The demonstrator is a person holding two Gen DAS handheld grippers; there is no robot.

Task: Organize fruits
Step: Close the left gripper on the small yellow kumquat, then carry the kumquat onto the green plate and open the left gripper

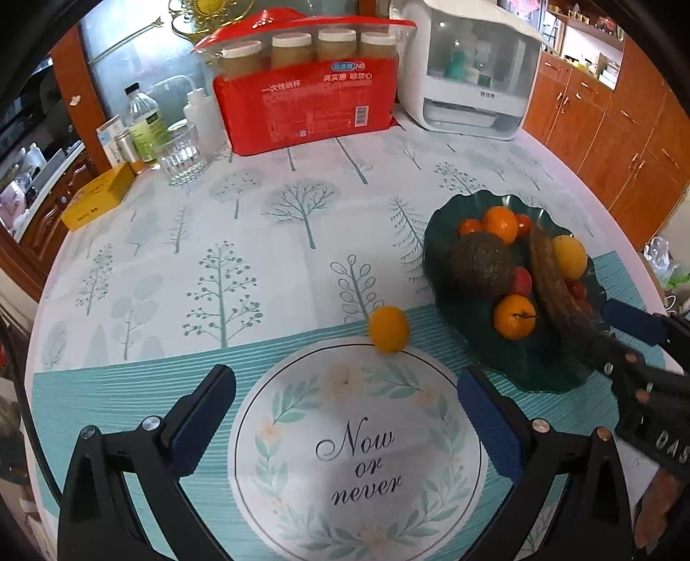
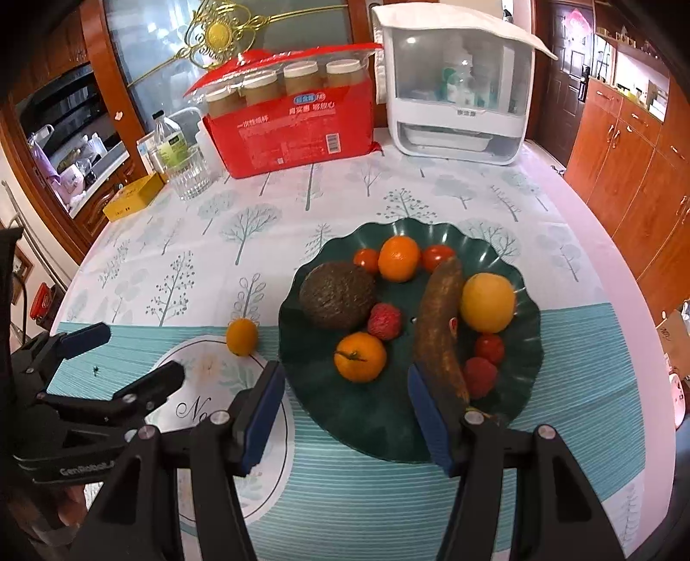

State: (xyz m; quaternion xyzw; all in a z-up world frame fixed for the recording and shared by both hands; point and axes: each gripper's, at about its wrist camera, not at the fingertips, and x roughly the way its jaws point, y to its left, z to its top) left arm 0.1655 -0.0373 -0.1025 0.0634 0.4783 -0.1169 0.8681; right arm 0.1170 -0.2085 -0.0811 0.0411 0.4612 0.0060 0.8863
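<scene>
Fruits: 10 on plate, 1 kumquat off

- Table under tree-print cloth
- Wooden cabinets along right wall
- Glass-door cabinet behind, gold ornament on it
- Dark door far right

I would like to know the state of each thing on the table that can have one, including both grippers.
left gripper: open, empty
right gripper: open, empty, over the plate's near edge
green plate: loaded with fruit
small orange fruit: outside the plate, on the placemat's edge
brown banana: lying in the plate
glass: upright, looks empty
red cup package: top flap open
</scene>
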